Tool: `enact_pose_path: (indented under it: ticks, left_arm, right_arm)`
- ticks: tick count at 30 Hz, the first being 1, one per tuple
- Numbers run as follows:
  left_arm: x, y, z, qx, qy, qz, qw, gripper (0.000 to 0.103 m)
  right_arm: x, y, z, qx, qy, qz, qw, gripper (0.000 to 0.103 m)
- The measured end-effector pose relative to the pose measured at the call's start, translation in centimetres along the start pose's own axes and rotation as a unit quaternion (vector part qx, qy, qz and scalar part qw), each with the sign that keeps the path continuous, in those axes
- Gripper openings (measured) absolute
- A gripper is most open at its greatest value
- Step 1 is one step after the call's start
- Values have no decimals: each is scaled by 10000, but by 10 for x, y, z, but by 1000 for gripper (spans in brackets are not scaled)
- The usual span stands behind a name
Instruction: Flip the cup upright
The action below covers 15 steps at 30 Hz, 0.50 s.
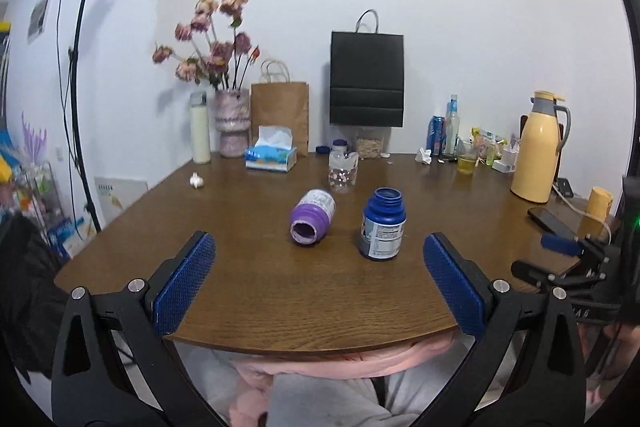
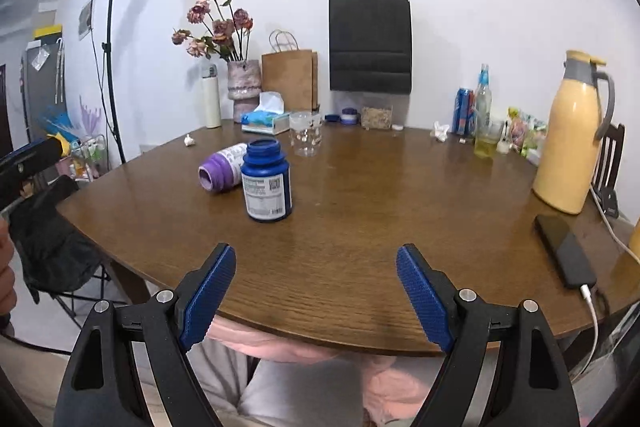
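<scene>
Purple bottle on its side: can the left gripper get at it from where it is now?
Probably yes. The left gripper is open, and only bare table lies ahead of the purple bottle; the upright blue bottle stands apart.

Both wrist views face across the table (image 1: 280, 299) from its near edge, sharing the far wall.

We saw brown wooden table (image 1: 280, 291); purple bottle (image 1: 312, 217) lay sideways mid-table, blue bottle (image 1: 382, 225) upright beside; clear cup (image 1: 342, 167) nearer far edge.

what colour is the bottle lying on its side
Purple bottle, white label; clearest in the left wrist view.
</scene>
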State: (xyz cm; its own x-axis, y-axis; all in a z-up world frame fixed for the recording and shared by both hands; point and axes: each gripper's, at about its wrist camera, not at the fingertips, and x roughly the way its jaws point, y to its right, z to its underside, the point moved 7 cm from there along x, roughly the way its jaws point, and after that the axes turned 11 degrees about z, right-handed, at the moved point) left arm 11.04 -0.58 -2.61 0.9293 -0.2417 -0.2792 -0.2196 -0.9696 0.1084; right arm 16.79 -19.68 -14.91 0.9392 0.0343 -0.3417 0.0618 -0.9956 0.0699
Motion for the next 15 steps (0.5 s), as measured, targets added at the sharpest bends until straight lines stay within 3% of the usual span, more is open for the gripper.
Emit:
enact_pose_path:
  ticks: [5, 15]
  left_arm:
    - [7, -8, 0, -263, -115, 70, 9996, 103]
    - [14, -7, 11, -83, -224, -23, 9997, 103]
  right_arm:
    - [1, 6, 1, 129, -11, 54, 9999, 87]
    - [4, -9, -2, 0, -85, 7, 10000, 87]
